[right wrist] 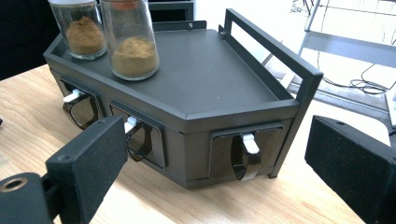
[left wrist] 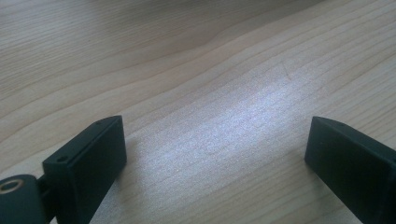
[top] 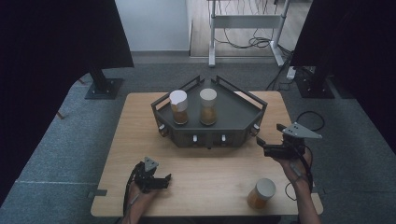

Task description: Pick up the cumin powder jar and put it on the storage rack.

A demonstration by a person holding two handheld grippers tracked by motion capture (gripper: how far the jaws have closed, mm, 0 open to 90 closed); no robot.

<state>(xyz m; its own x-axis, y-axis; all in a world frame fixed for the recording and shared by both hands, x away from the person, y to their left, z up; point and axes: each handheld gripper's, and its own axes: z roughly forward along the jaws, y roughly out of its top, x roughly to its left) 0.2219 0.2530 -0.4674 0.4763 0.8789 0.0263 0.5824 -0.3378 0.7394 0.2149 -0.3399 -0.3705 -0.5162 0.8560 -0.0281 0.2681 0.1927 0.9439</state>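
High view: dark rack at worktop centre, two spice jars upright on its top tray. Third jar lies tilted near front edge, likely waiting its turn. Right hand-held gripper, jaws apart and empty, faces rack's right corner, probably lining up on drawer handle. Left hand-held gripper, jaws apart, empty, rests low over bare worktop, out of way.

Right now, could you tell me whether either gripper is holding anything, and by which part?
Nothing is held: the left gripper and the right gripper both stand open and empty.
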